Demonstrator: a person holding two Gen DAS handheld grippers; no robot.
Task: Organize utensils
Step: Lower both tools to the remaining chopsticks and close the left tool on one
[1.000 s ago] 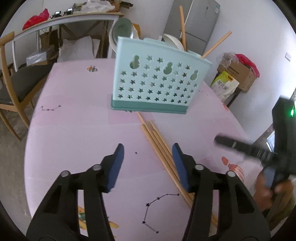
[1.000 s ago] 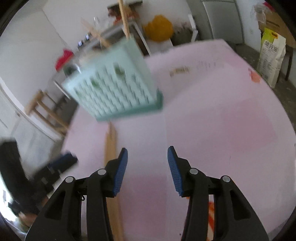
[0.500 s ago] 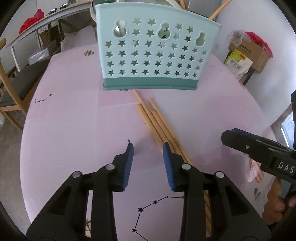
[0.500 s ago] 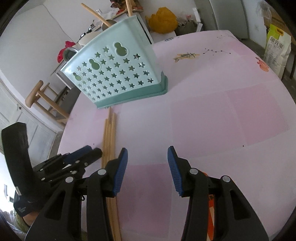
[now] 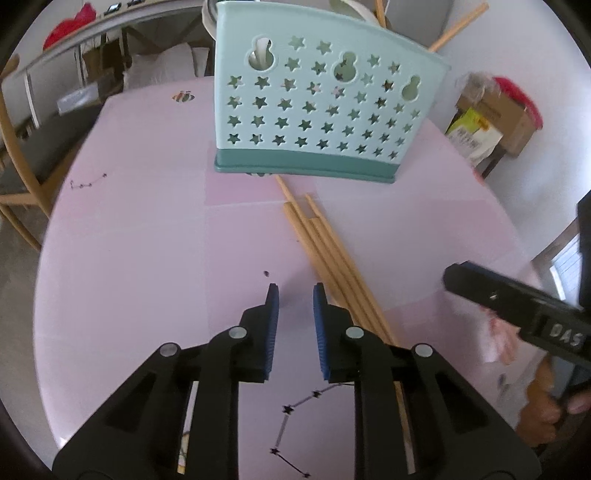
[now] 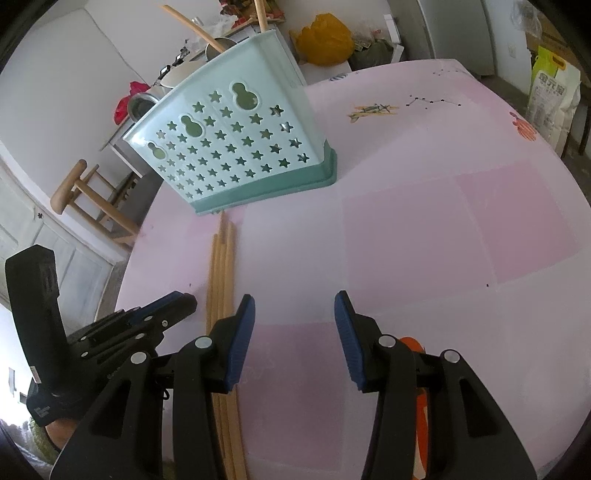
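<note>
- the left claw (image 5: 295,291), black with blue ribbed pads, has its jaws closing, a narrow gap left between them; nothing is between the pads, only bare table below.
- just to the right of its right pad lies a bundle of long pale wooden chopsticks (image 5: 325,240), flat on the table, running from under that finger away toward the holder ahead.
- straight ahead of this claw, past the far ends of the chopsticks, stands a pale mint plastic utensil holder (image 5: 314,110) with star-shaped cut-outs and a darker green base, upright on the table; two wooden sticks (image 5: 456,27) poke out of its top.
- the right claw (image 6: 293,304), same make, has its jaws standing well apart and empty, over bare table.
- beside its left finger the same chopsticks (image 6: 221,266) lie, partly passing under that finger; beyond them to the left is the left claw's tip.
- ahead and to the left of the right claw stands the holder (image 6: 236,147).
- all rest on a round table with a pale pink cloth (image 6: 443,229) printed with small constellations.
- a wooden chair (image 5: 22,155) stands beyond the table's edge, far left of the left claw.
</note>
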